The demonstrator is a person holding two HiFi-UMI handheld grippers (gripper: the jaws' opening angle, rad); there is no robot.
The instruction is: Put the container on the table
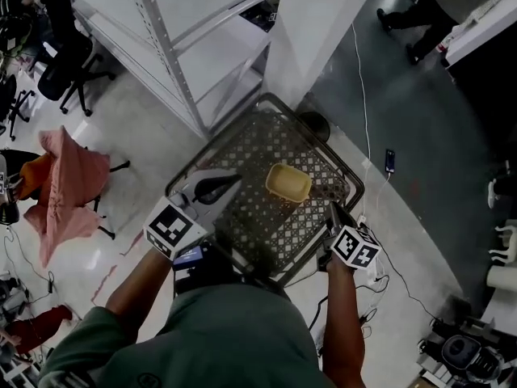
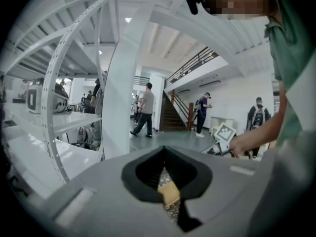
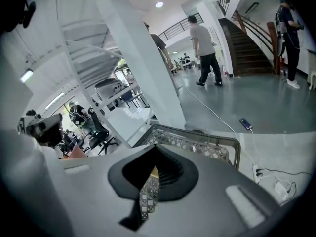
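Black lattice basket (image 1: 260, 226) on the floor beside white shelving (image 1: 212, 48). Left gripper (image 1: 235, 179) and right gripper (image 1: 330, 208) at its edges, jaws drawn together, empty. Yellow container (image 1: 287, 182) inside, between both, touching neither. Mouth upward, rounded-rectangular, long axis apparently gripper to gripper.

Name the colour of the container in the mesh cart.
The container is pale yellow; the head view shows it best.

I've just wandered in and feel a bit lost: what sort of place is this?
Probably a large indoor workshop or lab hall. There is tall white metal shelving, office chairs stand off to one side, and a wide staircase rises at the back.
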